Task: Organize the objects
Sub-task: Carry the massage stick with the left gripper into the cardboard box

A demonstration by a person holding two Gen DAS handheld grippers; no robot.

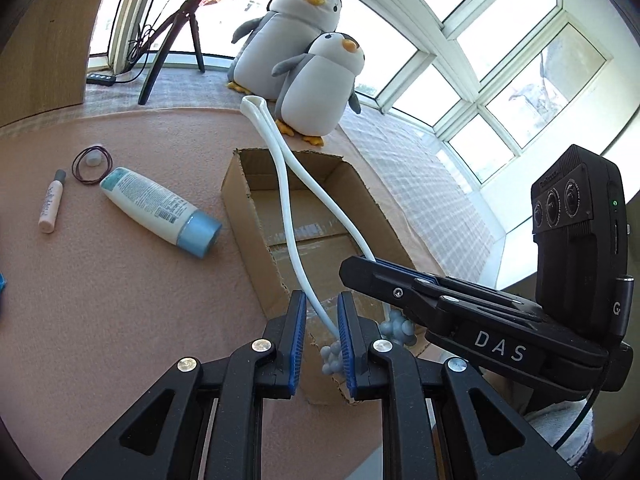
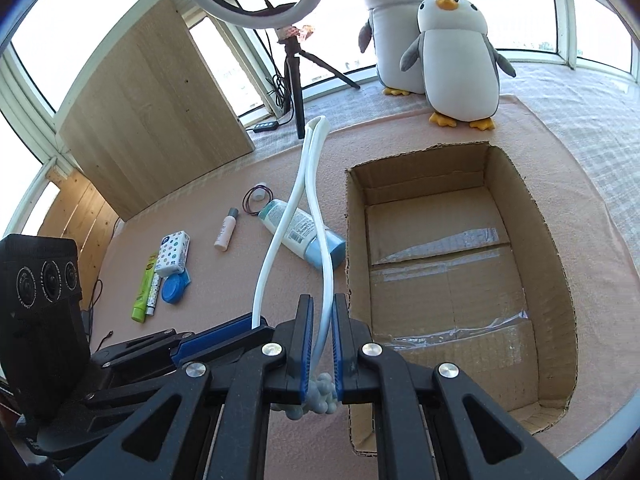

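The open brown cardboard box [image 2: 460, 264] lies bare inside; two grey-and-white plush penguins [image 2: 456, 60] stand behind its far rim.

White flexible loop-shaped tool [image 1: 280, 184], two long arms joined at a far bend, pale blue knobby ends near the camera; lifted, arms crossing above the box's near-left edge. Open cardboard box [image 2: 556, 240] on pink mat, nothing inside, tape across its floor. Left of box: white lotion bottle with blue cap [image 1: 160, 212] lying on its side; small pink tube with grey cap [image 1: 50, 204]; dark hair tie [image 1: 91, 166] ringing a small white piece; patterned tissue pack [image 2: 173, 254]; blue round case [image 2: 174, 288]; green tube [image 2: 144, 288].
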